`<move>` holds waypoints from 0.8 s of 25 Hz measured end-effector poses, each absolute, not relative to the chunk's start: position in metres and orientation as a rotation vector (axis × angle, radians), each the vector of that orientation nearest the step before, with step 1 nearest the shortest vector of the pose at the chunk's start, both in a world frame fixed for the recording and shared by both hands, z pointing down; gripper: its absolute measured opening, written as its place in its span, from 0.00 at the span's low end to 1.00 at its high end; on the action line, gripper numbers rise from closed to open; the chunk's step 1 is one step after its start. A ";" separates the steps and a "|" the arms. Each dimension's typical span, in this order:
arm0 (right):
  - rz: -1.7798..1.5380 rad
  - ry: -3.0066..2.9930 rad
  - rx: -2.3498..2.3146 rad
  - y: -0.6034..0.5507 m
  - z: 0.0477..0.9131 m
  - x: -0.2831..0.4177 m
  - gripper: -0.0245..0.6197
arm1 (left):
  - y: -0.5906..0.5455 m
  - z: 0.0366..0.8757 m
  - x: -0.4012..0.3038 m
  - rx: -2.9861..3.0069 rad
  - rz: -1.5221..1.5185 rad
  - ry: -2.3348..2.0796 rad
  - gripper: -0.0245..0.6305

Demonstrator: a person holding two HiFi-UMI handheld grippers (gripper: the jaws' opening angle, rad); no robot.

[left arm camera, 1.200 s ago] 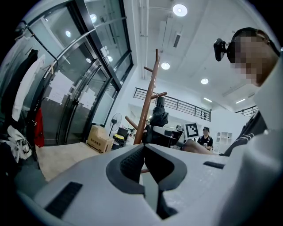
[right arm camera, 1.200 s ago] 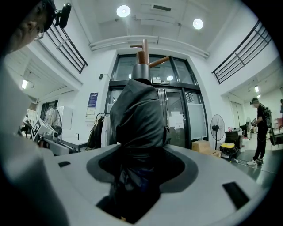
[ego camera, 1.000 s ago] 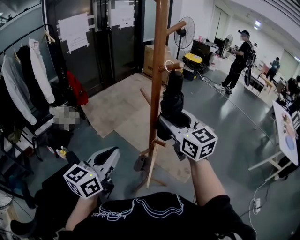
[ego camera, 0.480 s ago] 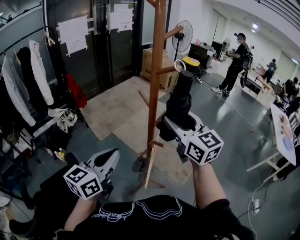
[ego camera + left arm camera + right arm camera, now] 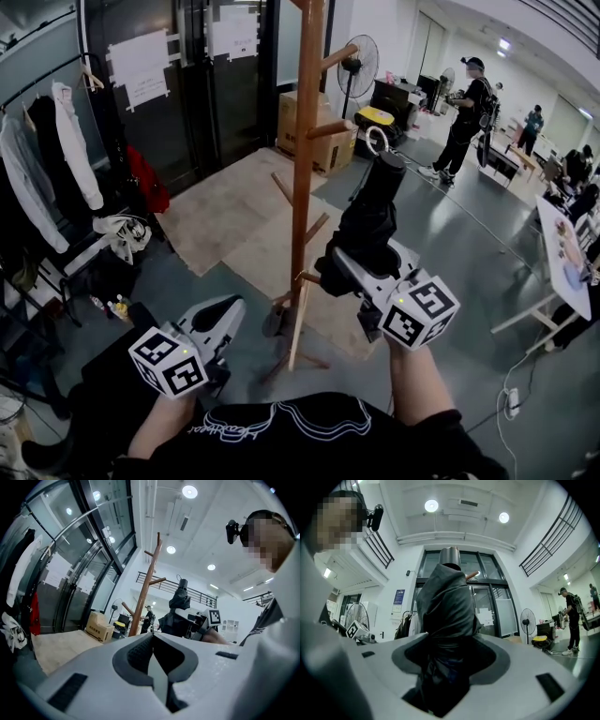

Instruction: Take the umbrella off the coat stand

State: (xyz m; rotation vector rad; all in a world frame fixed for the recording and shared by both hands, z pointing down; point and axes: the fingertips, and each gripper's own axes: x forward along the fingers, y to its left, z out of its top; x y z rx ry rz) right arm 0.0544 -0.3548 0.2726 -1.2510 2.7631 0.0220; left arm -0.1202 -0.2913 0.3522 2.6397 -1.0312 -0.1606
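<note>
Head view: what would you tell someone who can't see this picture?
The right gripper holds a folded black umbrella just right of a wooden coat stand, clear of its pegs. The left gripper sits low on the left, shut and empty.

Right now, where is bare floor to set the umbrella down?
Free: the grey floor between the stand and the white table; also the mat left of the stand. Crowded: under the clothes at far left.
</note>
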 end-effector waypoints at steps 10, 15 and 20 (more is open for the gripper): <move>-0.125 2.822 -1.232 -0.304 0.322 0.041 0.43 | -0.269 0.355 -0.110 2.653 -0.159 -0.956 0.04; -0.181 2.836 -1.234 -0.278 0.343 0.035 0.43 | -0.256 0.357 -0.111 2.654 -0.173 -0.942 0.04; -0.240 2.825 -1.231 -0.259 0.360 0.028 0.43 | -0.244 0.363 -0.116 2.658 -0.168 -0.931 0.04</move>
